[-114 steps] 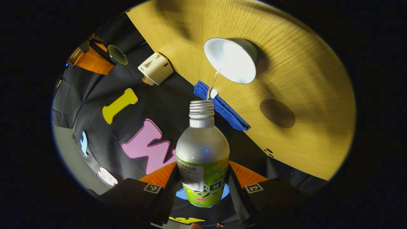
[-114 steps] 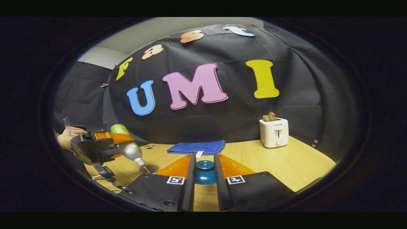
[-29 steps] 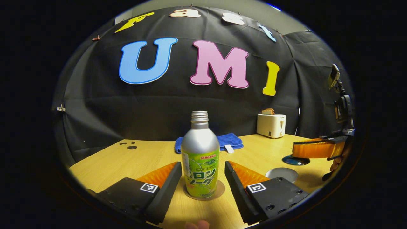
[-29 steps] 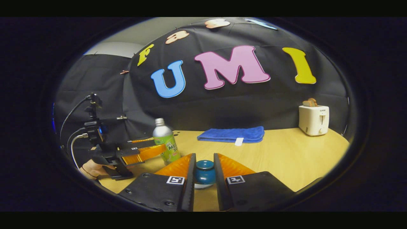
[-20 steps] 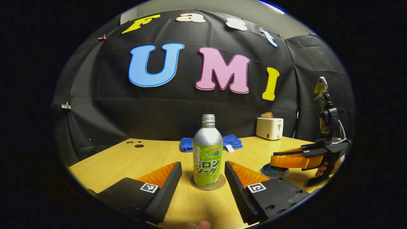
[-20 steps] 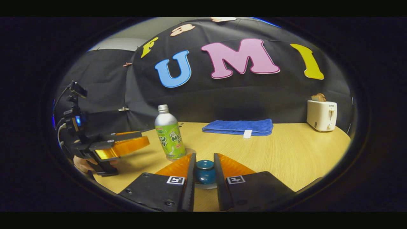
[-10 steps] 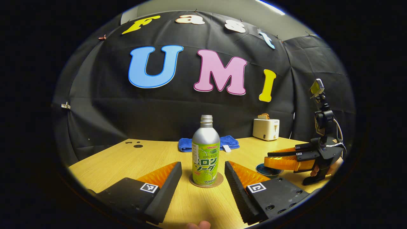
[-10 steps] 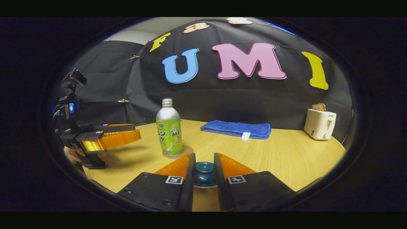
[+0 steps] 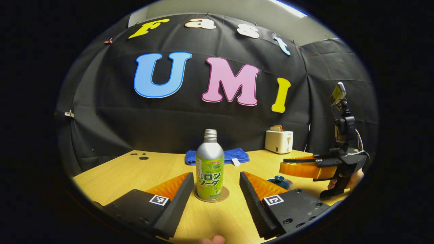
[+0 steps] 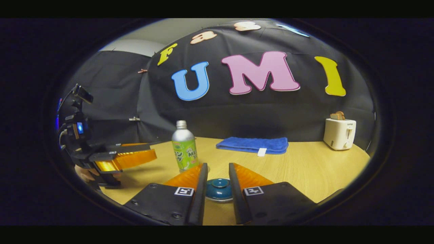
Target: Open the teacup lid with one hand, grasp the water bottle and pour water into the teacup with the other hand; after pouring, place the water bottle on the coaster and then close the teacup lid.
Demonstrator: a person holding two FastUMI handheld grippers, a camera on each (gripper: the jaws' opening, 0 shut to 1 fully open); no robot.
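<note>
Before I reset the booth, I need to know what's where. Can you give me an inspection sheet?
Surface: light wooden table, a few small dark marks at its far corner.
Job's things: silver-and-green water bottle upright on the round brown coaster; dark blue teacup lid sits on the cup.
Clutter: folded blue towel; white toaster with toast.
Grippers: left gripper jaws wide apart, clear of the bottle; right gripper jaws slightly apart around the lid's knob, no visible grip.
Cables: thin cable on the right gripper.
Surroundings: black cloth wall.
</note>
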